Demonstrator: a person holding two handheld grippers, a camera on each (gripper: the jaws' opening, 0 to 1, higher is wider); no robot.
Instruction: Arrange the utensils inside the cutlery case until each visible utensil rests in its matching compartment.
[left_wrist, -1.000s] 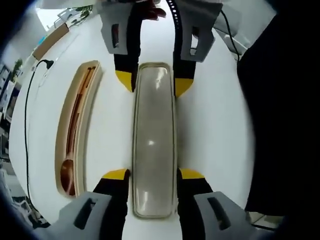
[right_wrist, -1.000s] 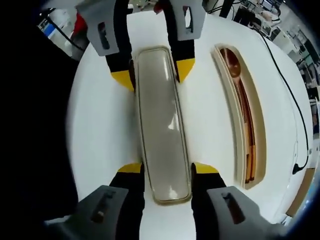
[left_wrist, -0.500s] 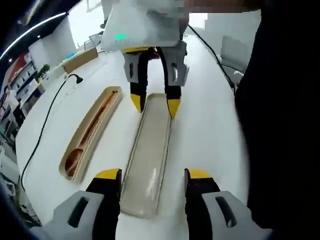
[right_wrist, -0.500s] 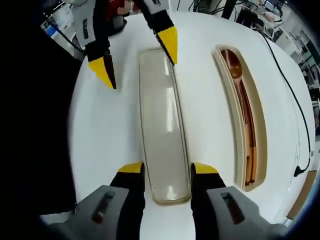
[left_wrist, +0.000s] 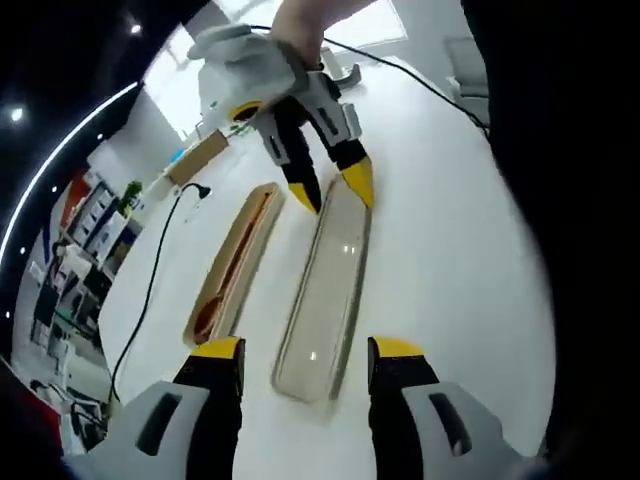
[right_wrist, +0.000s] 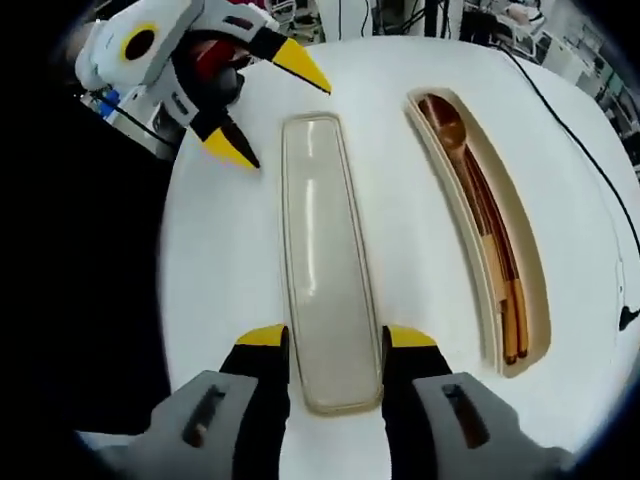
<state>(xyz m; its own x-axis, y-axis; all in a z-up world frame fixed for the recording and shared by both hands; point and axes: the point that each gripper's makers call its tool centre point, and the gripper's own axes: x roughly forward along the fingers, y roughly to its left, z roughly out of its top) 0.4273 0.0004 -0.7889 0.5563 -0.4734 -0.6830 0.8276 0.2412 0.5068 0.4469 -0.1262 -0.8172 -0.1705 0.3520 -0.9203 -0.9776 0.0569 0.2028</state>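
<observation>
Right gripper (right_wrist: 335, 338) straddles the near end of the lid (right_wrist: 322, 262), jaws apart, grip unclear. Left gripper (left_wrist: 305, 350) hangs open above its far end. Spoon (right_wrist: 452, 124) and chopsticks (right_wrist: 497, 262) already lie in the case (right_wrist: 436, 192); lid still off.

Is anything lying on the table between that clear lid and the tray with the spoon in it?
Nothing visible. Bare white table separates the lid from the tray, whose top is open, with the spoon and chopsticks lying inside. The right gripper has a jaw on each side of the lid's near end.
</observation>
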